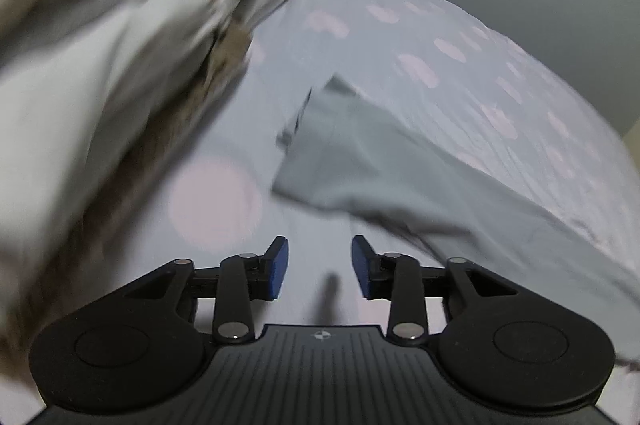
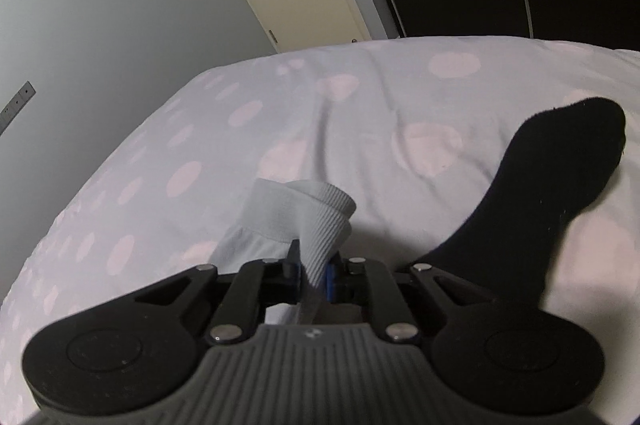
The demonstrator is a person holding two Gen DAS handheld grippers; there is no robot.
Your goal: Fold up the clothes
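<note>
Pale-blue garment point(image 2: 296, 221) sits clamped by its ribbed cuff in the right gripper point(image 2: 316, 271); the left gripper point(image 1: 320, 267) gapes apart, holding nothing, above the dotted bedsheet point(image 1: 400, 37).

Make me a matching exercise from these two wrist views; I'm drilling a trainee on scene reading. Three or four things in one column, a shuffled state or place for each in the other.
Things:
1. left gripper
2. right gripper
3. black sock
4. pile of clothes

States or places:
A. lying loose on the dotted bedsheet, untouched
B. shut on the ribbed cuff of the pale blue garment
C. open, nothing between its pads
D. heaped and blurred at the left of the left wrist view

Pairs: 1-C, 2-B, 3-A, 4-D
</note>
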